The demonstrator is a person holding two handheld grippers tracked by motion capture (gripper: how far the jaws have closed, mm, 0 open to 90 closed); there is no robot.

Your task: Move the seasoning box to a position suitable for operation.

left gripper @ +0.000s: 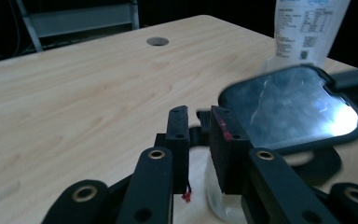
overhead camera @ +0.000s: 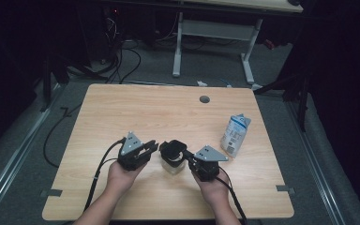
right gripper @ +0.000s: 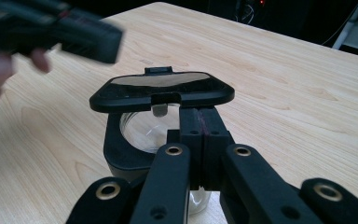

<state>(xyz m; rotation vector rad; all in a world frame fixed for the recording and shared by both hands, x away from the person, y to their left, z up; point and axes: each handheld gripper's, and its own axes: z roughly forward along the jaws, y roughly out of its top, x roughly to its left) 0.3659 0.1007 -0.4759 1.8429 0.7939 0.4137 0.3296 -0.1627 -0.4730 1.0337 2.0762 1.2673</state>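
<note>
A small clear glass jar (overhead camera: 172, 165) with a black collar stands near the table's front middle. Its black-framed lid (overhead camera: 173, 147) is swung up and lies about level over the mouth (right gripper: 163, 88). My right gripper (overhead camera: 188, 158) comes in from the right, its jaws shut together (right gripper: 200, 119) on the jar's black collar under the lid's hinge. My left gripper (overhead camera: 153, 147) hangs just left of the jar. Its jaws stand a little apart (left gripper: 199, 122) with nothing between them, the tips just short of the lid's edge (left gripper: 289, 109). The left gripper (right gripper: 88, 39) also shows blurred above the table.
A white and blue carton (overhead camera: 236, 135) stands right of the jar, close behind the lid in the left gripper view (left gripper: 307, 28). A round cable hole (overhead camera: 204, 99) lies at the far middle of the wooden table (overhead camera: 122, 112). Desk legs and cables lie beyond its far edge.
</note>
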